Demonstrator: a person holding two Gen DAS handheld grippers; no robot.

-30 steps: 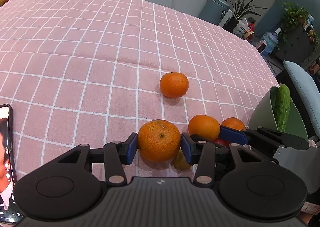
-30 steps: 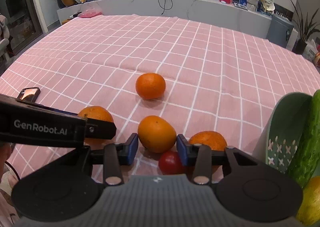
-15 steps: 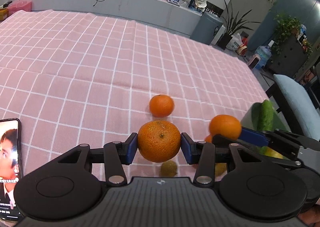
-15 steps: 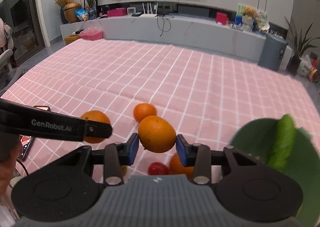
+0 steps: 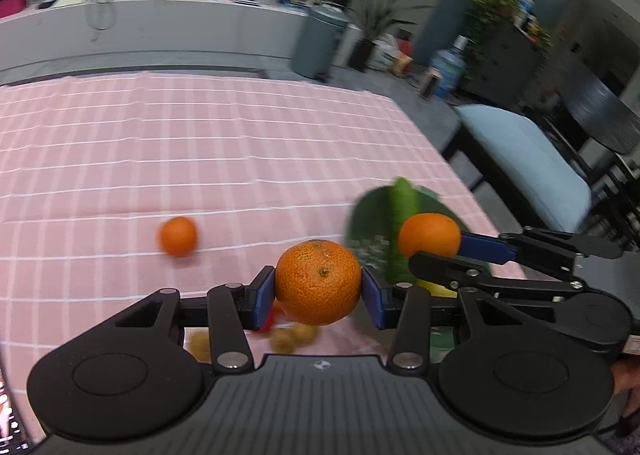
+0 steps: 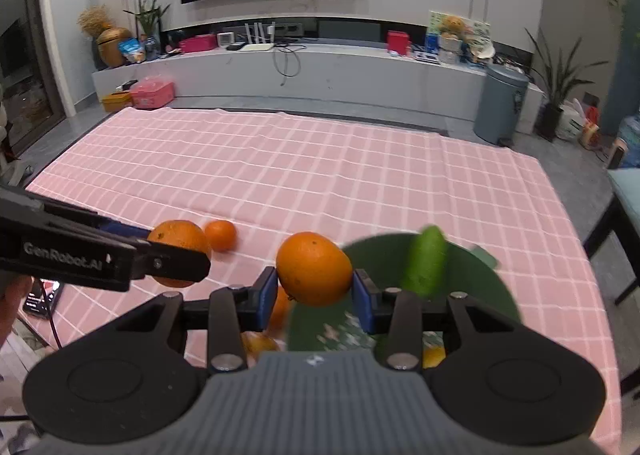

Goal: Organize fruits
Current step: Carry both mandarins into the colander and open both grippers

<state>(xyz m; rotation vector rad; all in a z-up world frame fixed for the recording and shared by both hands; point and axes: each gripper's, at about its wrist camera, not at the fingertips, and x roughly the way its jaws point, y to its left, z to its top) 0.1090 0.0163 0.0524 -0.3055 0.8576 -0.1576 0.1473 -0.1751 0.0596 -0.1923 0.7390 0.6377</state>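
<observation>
While both your tools hang above the pink cloth (image 6: 320,175), L gripper (image 5: 318,291) pinches 1 pitted orange (image 5: 318,282) and R gripper (image 6: 314,291) pinches 1 smooth orange (image 6: 314,268). A 3rd orange (image 5: 178,235) sits alone on the cloth; 1 cucumber (image 6: 425,261) leans in 1 green bowl (image 6: 480,287).

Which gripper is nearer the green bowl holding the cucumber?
Right. The right gripper holds its orange at the green bowl rim; the left gripper, gripping another orange, sits further left.
</observation>
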